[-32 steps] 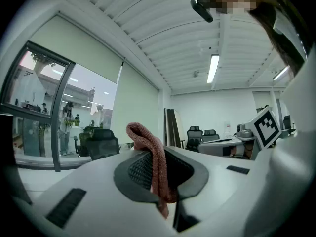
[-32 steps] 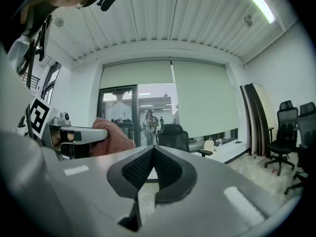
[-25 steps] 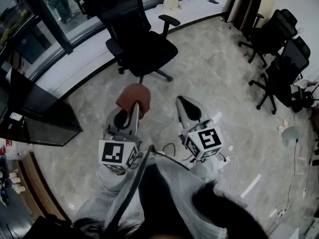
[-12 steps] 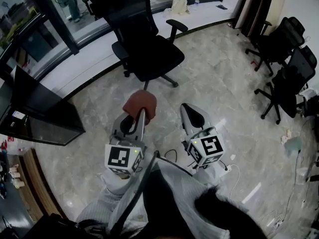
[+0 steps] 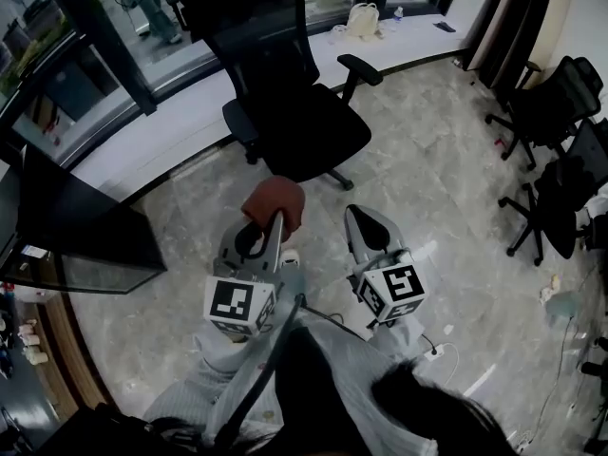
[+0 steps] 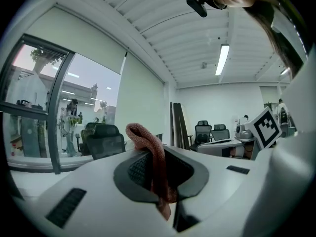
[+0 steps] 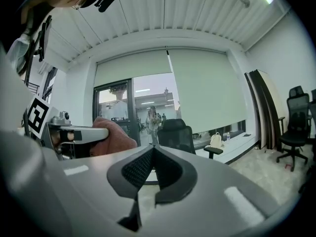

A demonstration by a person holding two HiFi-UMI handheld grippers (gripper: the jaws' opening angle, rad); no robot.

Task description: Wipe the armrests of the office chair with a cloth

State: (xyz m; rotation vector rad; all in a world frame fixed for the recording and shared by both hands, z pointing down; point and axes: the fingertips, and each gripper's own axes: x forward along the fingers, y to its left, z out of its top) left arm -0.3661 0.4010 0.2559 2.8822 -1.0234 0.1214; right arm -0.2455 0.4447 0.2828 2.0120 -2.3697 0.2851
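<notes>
Head view: reddish cloth [image 5: 276, 200] in the left gripper [image 5: 275, 220], office chair [image 5: 290, 98] beyond

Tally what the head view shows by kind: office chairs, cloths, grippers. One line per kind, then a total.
Black mesh office chairs: 3
Reddish-brown cloth: 1
Grey handheld grippers, left gripper and right gripper: 2
Total: 6
</notes>
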